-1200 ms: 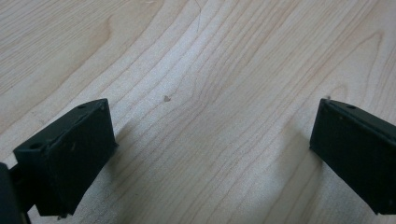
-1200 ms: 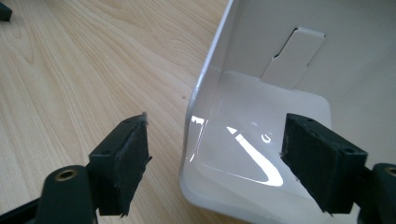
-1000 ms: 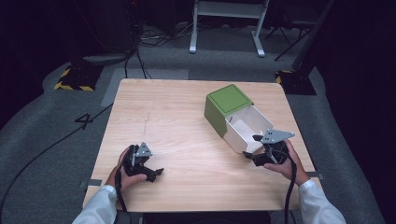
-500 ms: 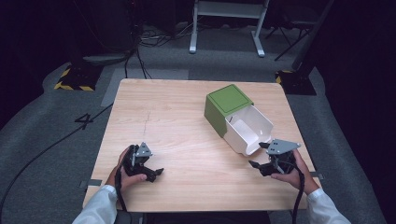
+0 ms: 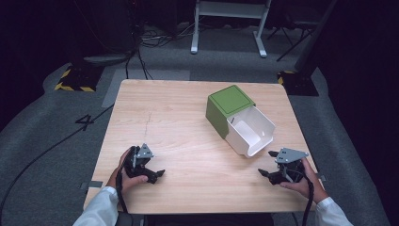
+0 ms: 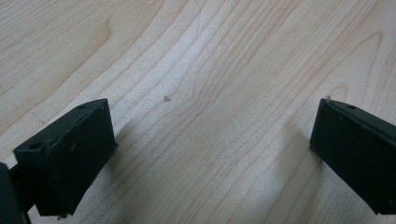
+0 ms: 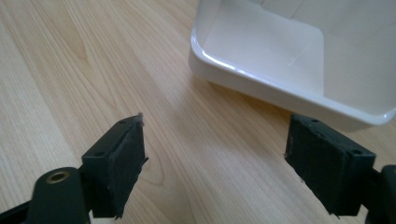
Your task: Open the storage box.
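Counting first: one wooden table, one green box with one white drawer pulled out of it, two grippers, two hands.

The green box sits on the right half of the table, toward the far side, turned at an angle. Its drawer is slid out toward the near right corner and looks empty inside.

The right gripper rests low over the table near the near right edge, held by the right hand. Its jaws are spread wide with nothing between them. In the right gripper view the drawer's rounded white rim lies just ahead of the jaws and apart from them, with bare wood in the gap.

The left gripper sits near the near left corner, held by the left hand, well apart from the box. Its jaws are also spread wide and hold nothing; the left gripper view shows plain wood grain between them.

Open room: the whole left and middle of the tabletop is bare wood. On the right, the drawer's outer end comes close to the table's right edge, and the right gripper is close to the near edge. Grey floor surrounds the table.
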Motion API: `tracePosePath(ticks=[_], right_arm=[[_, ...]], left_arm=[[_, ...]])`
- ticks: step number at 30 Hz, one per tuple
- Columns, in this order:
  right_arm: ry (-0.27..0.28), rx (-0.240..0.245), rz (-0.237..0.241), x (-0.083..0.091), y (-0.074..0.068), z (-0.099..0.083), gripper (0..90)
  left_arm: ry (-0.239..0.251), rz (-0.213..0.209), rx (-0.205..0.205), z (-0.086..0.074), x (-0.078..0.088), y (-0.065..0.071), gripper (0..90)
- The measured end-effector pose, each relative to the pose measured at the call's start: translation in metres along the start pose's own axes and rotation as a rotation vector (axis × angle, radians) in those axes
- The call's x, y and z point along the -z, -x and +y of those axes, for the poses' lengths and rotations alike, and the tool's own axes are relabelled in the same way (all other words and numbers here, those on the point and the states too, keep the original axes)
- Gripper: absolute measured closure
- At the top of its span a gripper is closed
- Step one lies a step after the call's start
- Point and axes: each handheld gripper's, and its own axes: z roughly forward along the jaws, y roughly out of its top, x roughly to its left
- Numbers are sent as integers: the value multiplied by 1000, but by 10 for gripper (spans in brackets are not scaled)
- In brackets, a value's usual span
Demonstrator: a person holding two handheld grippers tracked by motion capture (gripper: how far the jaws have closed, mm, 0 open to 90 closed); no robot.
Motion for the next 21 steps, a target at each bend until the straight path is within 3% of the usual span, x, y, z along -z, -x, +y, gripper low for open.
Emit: tracePosePath(ticks=[3, 10, 21], right_arm=[[-12, -4, -2, -1, 1, -6, 202], [-54, -65, -26, -9, 9, -34, 201], [-27, -165, -29, -5, 20, -53, 190]], left_arm=[[-1, 0, -1, 0, 0, 0, 2], [0, 0, -1, 0, 0, 0, 2], [-1, 1, -1, 0, 0, 0, 2]])
